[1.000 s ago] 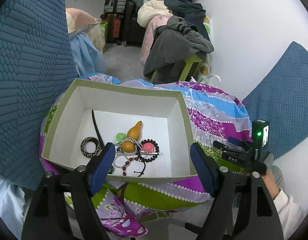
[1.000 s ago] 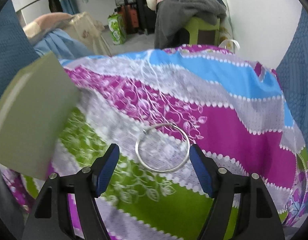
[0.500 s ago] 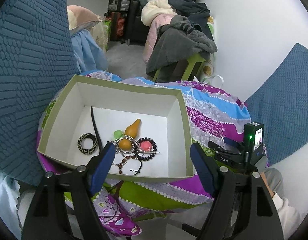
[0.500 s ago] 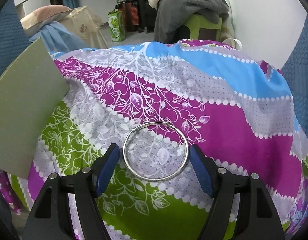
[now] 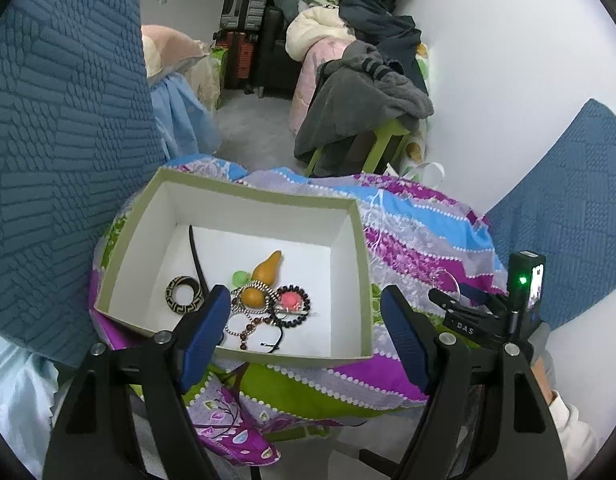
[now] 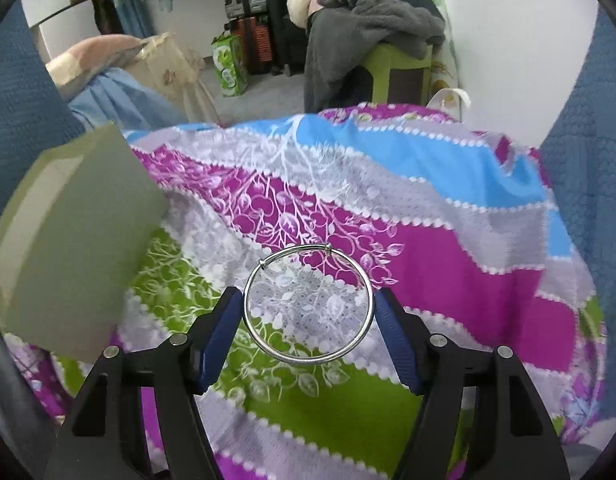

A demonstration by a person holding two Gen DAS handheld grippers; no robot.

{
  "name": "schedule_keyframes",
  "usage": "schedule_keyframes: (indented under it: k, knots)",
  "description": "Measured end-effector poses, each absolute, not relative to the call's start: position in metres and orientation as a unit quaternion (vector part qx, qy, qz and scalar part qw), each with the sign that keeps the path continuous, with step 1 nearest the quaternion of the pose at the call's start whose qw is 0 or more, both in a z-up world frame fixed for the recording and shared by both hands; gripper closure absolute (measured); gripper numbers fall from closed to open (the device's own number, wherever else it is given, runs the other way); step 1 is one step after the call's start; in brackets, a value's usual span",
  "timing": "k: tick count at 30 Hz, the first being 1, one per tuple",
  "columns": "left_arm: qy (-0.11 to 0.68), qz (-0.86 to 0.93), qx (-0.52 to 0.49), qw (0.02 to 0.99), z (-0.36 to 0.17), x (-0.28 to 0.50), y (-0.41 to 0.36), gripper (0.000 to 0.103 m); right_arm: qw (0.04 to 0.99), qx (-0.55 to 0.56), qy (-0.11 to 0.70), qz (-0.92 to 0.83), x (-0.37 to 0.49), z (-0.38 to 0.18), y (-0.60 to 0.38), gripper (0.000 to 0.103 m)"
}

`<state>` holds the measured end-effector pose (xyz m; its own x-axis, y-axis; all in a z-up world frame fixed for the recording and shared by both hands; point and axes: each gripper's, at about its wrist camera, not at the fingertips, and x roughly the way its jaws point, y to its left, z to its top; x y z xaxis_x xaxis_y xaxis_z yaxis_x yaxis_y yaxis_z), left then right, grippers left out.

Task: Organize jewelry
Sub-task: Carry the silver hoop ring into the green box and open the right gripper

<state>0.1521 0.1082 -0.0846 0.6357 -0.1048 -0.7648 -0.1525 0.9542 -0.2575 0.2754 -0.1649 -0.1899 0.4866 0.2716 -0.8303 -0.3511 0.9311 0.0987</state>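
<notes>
Only one bit of lettering reads here: "DAS", white on the black body of the right tool [image 5: 454,300], seen from the left wrist view beside a small unit with a green light [image 5: 523,280]. No other writing is legible.

The right tool [image 6: 308,312] points steeply down over the patterned cloth [image 6: 428,248], and its blue pads are clamped on the silver bangle [image 6: 308,306], one pad touching each side of the ring (the jaws have just been closing in on it). The bangle sits level between the pads, above the cloth's grey and green stripes.

To its left stands the olive wall of the box [image 6: 71,248].

The left tool [image 5: 303,332] hovers tilted down over the near edge of the box [image 5: 243,200], jaws wide apart, nothing between them. Inside the box lie a gourd pendant [image 5: 263,276], a patterned ring [image 5: 183,290], bead bracelets [image 5: 247,324] and a pink piece [image 5: 289,300].

A white sleeve [image 5: 568,428] shows at the lower right.
</notes>
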Motion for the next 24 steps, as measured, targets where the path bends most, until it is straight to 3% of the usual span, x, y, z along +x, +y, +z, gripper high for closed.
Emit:
schedule_keyframes:
  k: [17, 24]
  knots:
    - [0.379, 0.005, -0.137, 0.915, 0.007, 0.154, 0.132, 0.023, 0.911, 0.003, 0.369, 0.184, 0.266, 0.0, -0.146, 0.037]
    - [0.358, 0.022, -0.132, 0.924, 0.036, 0.14, 0.156, 0.023, 0.911, 0.006, 0.347, 0.223, 0.263, 0.042, -0.103, 0.036]
